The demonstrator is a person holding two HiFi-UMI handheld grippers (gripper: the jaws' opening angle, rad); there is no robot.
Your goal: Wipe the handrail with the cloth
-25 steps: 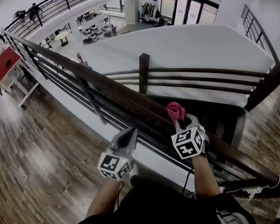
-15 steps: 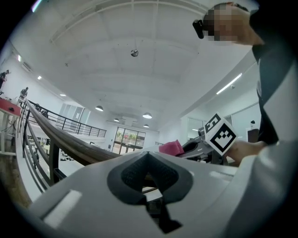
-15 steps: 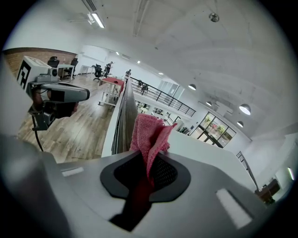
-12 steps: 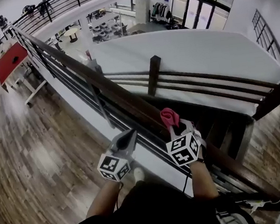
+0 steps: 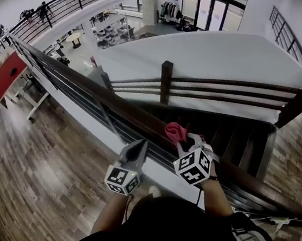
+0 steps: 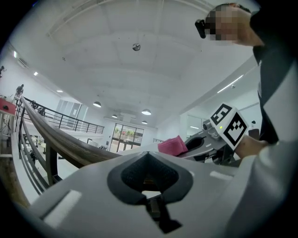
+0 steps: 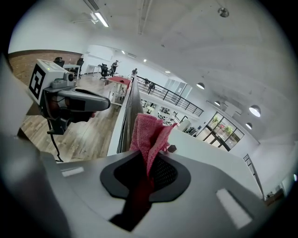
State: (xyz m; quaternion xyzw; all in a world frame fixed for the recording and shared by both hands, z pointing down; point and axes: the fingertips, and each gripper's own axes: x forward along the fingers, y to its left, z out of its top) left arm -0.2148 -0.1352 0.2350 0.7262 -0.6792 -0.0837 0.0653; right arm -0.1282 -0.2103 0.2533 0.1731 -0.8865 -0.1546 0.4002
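Note:
A dark wooden handrail (image 5: 117, 105) runs from the far left down to the lower right, over black metal bars. My right gripper (image 5: 183, 139) is shut on a pink cloth (image 5: 175, 132), which rests on top of the rail. In the right gripper view the cloth (image 7: 150, 135) sticks up from between the jaws, with the handrail (image 7: 132, 109) running away behind it. My left gripper (image 5: 139, 147) hangs just left of the rail, jaws together and holding nothing. The left gripper view shows the handrail (image 6: 60, 142) and the cloth (image 6: 172, 146) in the other gripper.
Beyond the rail is a drop to a lower floor with tables (image 5: 102, 33) and glass doors (image 5: 208, 11). A stairwell with a second rail and post (image 5: 165, 81) opens to the right. Wooden floor (image 5: 30, 159) lies to my left, with a red table (image 5: 8, 69) further off.
My right gripper has slid the pink cloth leftward and up along the handrail. The left gripper has stayed about where it was.

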